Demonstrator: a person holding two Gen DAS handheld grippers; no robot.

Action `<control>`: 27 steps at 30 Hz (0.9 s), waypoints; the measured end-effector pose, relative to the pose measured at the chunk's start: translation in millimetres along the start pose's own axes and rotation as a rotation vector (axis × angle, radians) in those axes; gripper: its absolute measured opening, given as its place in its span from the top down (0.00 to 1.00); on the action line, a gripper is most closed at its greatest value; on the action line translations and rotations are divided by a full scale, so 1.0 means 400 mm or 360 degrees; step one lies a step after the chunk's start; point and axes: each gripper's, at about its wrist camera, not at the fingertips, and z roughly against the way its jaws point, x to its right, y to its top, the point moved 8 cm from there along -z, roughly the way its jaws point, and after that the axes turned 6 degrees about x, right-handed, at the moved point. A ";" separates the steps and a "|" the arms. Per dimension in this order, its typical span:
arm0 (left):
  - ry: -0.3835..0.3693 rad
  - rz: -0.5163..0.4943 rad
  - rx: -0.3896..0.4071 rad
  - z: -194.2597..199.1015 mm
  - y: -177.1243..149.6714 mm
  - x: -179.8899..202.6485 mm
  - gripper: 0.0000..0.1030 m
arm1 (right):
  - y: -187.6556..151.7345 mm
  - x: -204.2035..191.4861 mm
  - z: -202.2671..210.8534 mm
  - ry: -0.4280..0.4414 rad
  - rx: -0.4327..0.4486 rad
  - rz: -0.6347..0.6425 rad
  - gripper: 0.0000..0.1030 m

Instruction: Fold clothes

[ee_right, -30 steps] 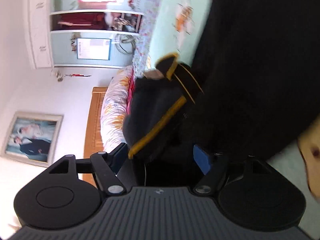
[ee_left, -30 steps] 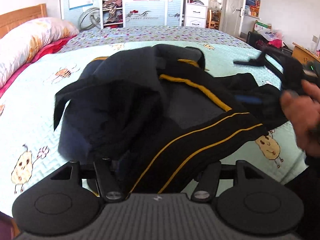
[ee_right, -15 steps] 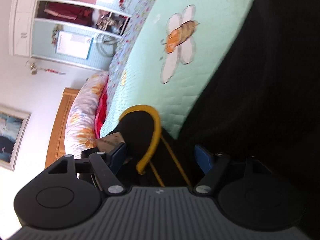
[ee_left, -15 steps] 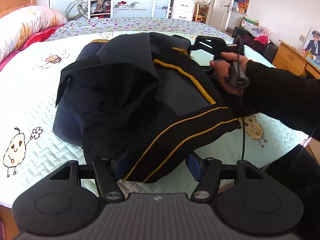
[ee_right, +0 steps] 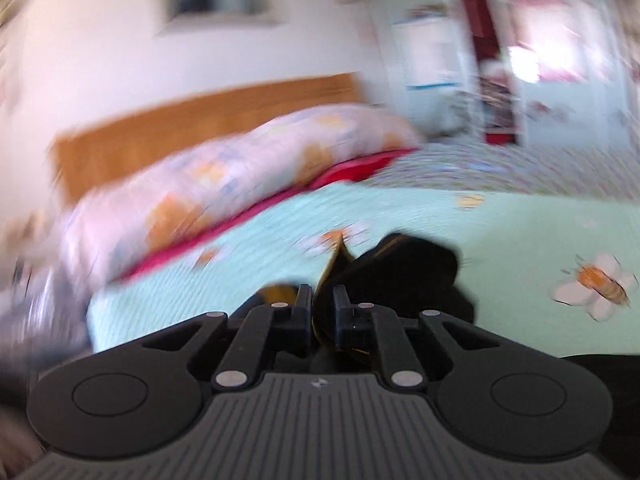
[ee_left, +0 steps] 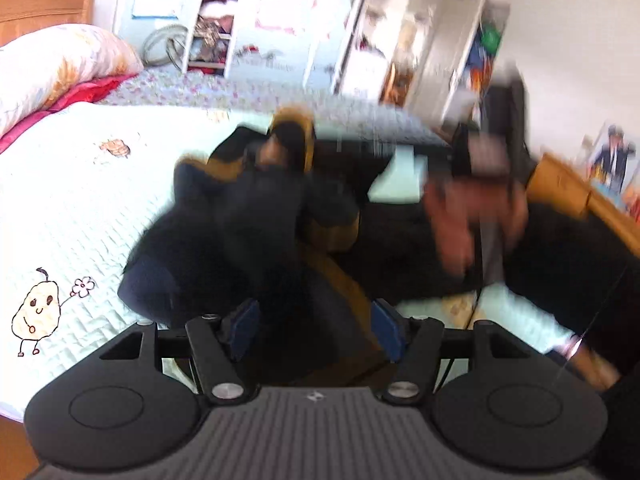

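The right gripper's (ee_right: 322, 312) fingers (ee_right: 304, 308) stand narrow and are closing, with a yellow-trimmed edge of the dark garment (ee_right: 412, 268) pinched between them. The left gripper's (ee_left: 316, 328) fingers (ee_left: 246, 326) stand fairly wide with dark cloth bunched between the blue pads; whether they press it I cannot tell through the blur. Only the left view shows the person's hand (ee_left: 472, 224) gripping the right handle, right of the fingers, and the garment heaped ahead. The right view alone shows the pillow (ee_right: 224, 192) and headboard (ee_right: 192, 120) beyond. Bare bed (ee_left: 72, 216) quilt lies open left of the left fingers.
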 end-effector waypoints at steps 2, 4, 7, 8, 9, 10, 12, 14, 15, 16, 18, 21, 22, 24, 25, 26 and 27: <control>0.0006 0.0088 0.0077 0.010 0.028 -0.014 0.37 | -0.066 -0.091 0.032 0.0084 -0.0072 0.0109 0.87; 0.0014 0.0177 0.0120 0.003 0.056 -0.025 0.36 | -0.127 -0.138 0.050 0.0102 -0.0129 0.0128 0.87; 0.0076 0.0199 0.0132 -0.050 0.102 -0.020 0.35 | -0.177 -0.165 0.082 0.0100 -0.0188 0.0089 0.87; 0.0096 0.0200 0.0118 -0.078 0.117 -0.016 0.35 | -0.190 -0.165 0.087 0.0100 -0.0205 0.0068 0.87; 0.0113 0.0199 0.0096 -0.110 0.131 -0.011 0.35 | -0.200 -0.166 0.093 0.0101 -0.0219 0.0054 0.87; 0.0124 0.0195 0.0061 -0.148 0.142 -0.004 0.35 | -0.201 -0.171 0.099 0.0100 -0.0223 0.0059 0.87; 0.0160 0.0165 -0.0016 -0.225 0.152 0.015 0.34 | -0.204 -0.180 0.111 0.0098 -0.0232 0.0065 0.87; 0.0191 0.0133 -0.0097 -0.287 0.136 0.029 0.34 | -0.203 -0.175 0.117 0.0082 -0.0238 0.0031 0.87; 0.0203 0.0107 -0.0147 -0.318 0.120 0.034 0.34 | -0.198 -0.173 0.114 0.0072 -0.0244 0.0016 0.87; 0.0226 0.0090 -0.0191 -0.347 0.100 0.036 0.34 | -0.201 -0.167 0.114 0.0059 -0.0251 0.0003 0.87; 0.0300 0.0087 -0.0264 -0.397 0.050 0.028 0.36 | -0.208 -0.157 0.108 0.0024 -0.0274 -0.0023 0.81; 0.0325 0.0201 -0.0307 -0.414 -0.008 0.008 0.43 | -0.236 -0.130 0.126 -0.0017 -0.0329 -0.0083 0.74; 0.0304 0.0279 -0.0315 -0.408 -0.021 -0.002 0.52 | -0.244 -0.118 0.136 -0.0029 -0.0342 -0.0110 0.71; 0.0271 0.0389 -0.0320 -0.386 -0.042 -0.022 0.65 | -0.249 -0.083 0.164 -0.0056 -0.0337 -0.0206 0.59; 0.0258 0.0404 -0.0311 -0.371 -0.051 -0.025 0.67 | -0.251 -0.061 0.179 -0.0082 -0.0332 -0.0263 0.58; 0.0241 0.0392 -0.0299 -0.356 -0.059 -0.018 0.68 | -0.252 -0.037 0.192 -0.0113 -0.0323 -0.0323 0.56; 0.0217 0.0357 -0.0288 -0.343 -0.065 -0.005 0.68 | -0.253 -0.011 0.205 -0.0152 -0.0310 -0.0386 0.55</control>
